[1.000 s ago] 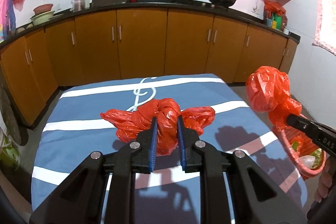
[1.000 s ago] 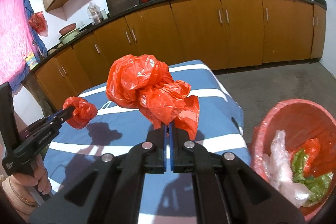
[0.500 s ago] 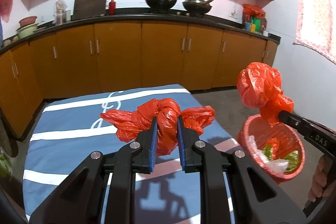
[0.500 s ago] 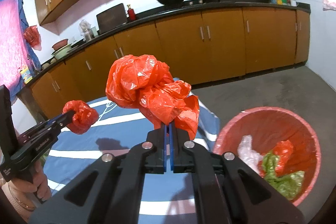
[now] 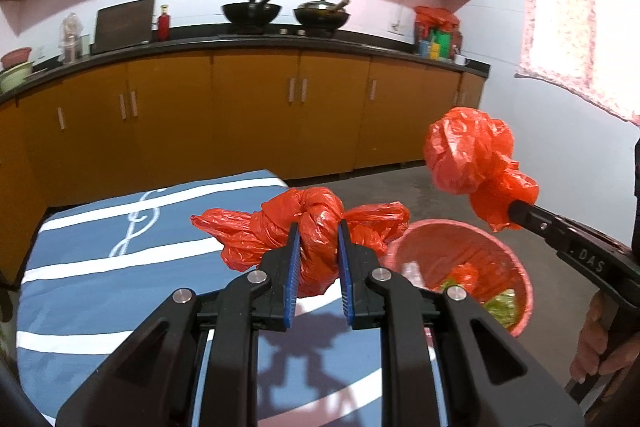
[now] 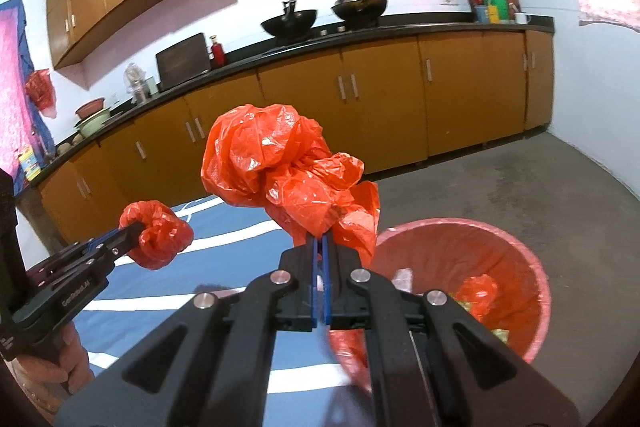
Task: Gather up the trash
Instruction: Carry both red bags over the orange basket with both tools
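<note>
**Both bags held beside the bin**

I am gripping a knotted red bag (image 5: 318,227) in my left gripper (image 5: 318,255), its blue fingers (image 5: 293,259) closing on the knot from both sides, the two loose ends sticking out to either side. It is hanging above the edge of the blue striped bench (image 5: 120,267), just beside the red bin (image 5: 516,275). My right gripper (image 6: 320,247) is pinching a crumpled red bag (image 6: 280,171) by its lower edge, fingers nearly together on the plastic, and is holding it up just beside the bin's rim (image 6: 460,225). The bin, lined in red plastic, is standing on the concrete floor (image 6: 500,179) against the bench and is holding green, white and red scraps (image 6: 478,289). Beyond the bin, brown cabinets (image 5: 256,115) are running along the wall.
</note>
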Motion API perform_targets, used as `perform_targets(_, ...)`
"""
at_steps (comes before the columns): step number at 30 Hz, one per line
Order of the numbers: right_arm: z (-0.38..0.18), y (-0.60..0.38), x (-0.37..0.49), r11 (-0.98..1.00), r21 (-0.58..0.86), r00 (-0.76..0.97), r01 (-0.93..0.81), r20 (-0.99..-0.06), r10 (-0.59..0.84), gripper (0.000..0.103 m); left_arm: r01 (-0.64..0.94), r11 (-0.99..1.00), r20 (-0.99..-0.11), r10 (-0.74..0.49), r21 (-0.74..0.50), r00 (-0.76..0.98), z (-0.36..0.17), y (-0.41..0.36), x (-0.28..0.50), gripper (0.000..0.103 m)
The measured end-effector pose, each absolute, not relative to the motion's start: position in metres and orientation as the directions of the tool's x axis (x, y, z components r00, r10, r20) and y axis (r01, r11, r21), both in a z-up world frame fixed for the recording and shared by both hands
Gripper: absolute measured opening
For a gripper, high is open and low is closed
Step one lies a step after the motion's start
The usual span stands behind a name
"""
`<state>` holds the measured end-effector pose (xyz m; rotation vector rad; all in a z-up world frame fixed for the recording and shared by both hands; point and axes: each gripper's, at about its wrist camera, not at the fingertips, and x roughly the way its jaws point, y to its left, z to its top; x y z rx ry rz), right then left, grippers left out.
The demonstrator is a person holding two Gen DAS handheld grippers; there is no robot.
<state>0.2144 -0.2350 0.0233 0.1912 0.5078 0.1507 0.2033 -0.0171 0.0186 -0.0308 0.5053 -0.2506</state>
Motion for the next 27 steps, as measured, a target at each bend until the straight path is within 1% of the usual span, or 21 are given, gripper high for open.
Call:
perform_targets(10,0.02,-0.273,0.206,0.976,0.217,0.877,-0.02,-0.465,0.121,0.004,0.311,0.946,-0.481,-0.314,-0.088,0.819,0.016,-0.061,0.204,0.018)
perform_targets(27,-0.006,-0.336,0.21,0.972,0.206,0.862,0.114,-0.507,0.006,0.004,0.413,0.907,-0.527,-0.391,-0.082,0.755,-0.003,-0.125,0.214,0.018)
